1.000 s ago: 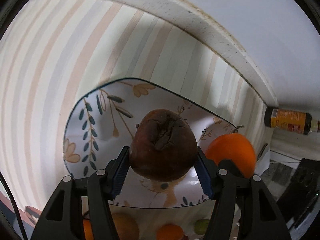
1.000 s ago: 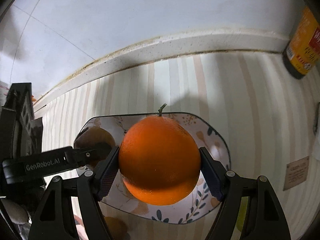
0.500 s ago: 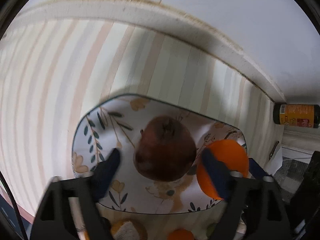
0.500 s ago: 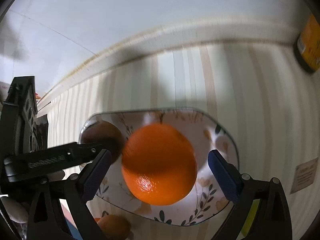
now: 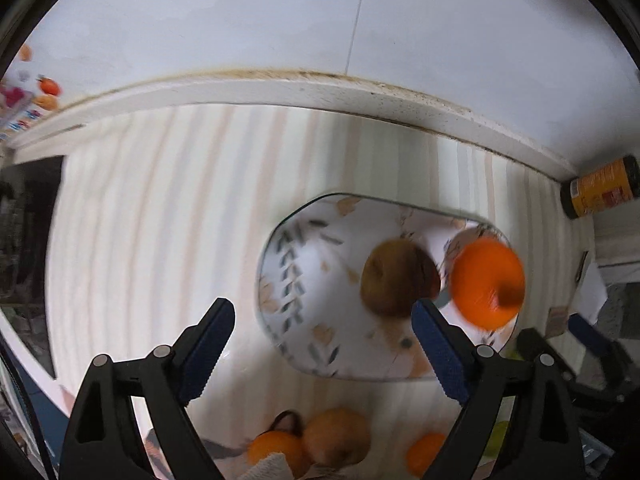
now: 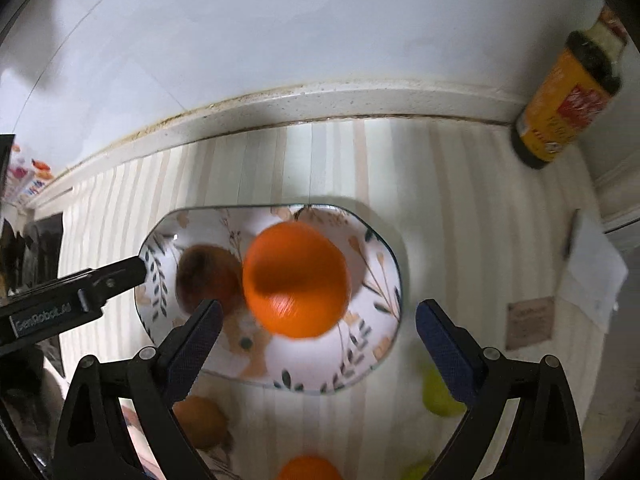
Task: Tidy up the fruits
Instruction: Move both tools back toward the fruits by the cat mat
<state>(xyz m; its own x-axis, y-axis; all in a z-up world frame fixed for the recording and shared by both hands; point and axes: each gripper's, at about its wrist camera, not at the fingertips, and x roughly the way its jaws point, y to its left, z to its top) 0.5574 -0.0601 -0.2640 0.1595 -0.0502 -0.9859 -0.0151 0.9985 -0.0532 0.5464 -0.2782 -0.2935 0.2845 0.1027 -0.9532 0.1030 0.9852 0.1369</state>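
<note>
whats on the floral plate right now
On the floral plate sit a large orange and a brown fruit, side by side. The plate under them is hidden.

Yellow-labelled dark bottle point(image 6: 564, 108) at wall; striped cloth point(image 6: 460, 200); white paper point(image 6: 596, 272) beside brown card point(image 6: 530, 322)

Pale tiled wall point(image 6: 280, 32); speckled ledge point(image 6: 320, 100); striped table covering point(image 6: 460, 200); soft light.

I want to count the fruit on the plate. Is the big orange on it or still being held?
On the plate. The orange lies beside the brown fruit, and the right gripper is open, touching nothing.
</note>
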